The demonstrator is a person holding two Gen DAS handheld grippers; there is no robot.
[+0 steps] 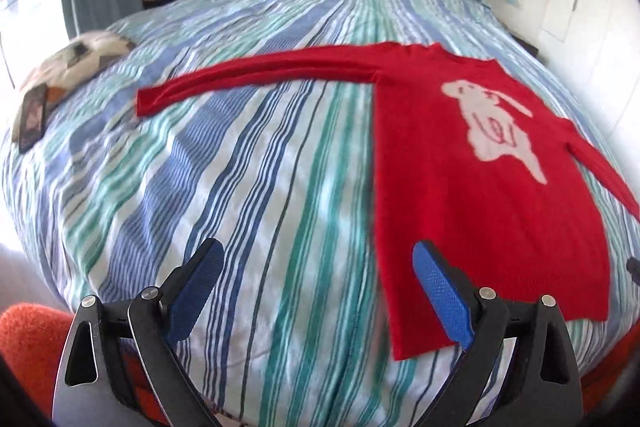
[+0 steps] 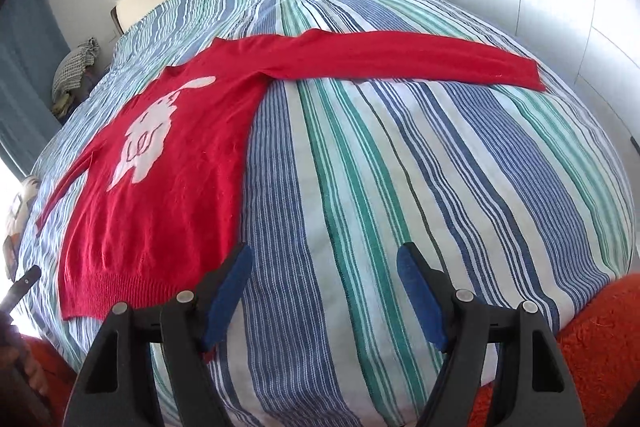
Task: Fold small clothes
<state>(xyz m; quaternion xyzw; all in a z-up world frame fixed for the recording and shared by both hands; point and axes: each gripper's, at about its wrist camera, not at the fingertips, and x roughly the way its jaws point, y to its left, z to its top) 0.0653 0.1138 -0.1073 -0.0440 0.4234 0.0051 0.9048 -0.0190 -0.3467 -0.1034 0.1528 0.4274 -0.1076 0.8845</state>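
Striped bedding covers the bed (image 2: 400, 167), and on it the red sweater (image 1: 472, 187) lies flat, face up, both sleeves spread sideways. It looks soft, light and limp knit, so it will sag; I would pinch it at the hem corners or a cuff. Left hand-held gripper (image 1: 316, 291) and right hand-held gripper (image 2: 324, 295) both hover wide apart, empty.
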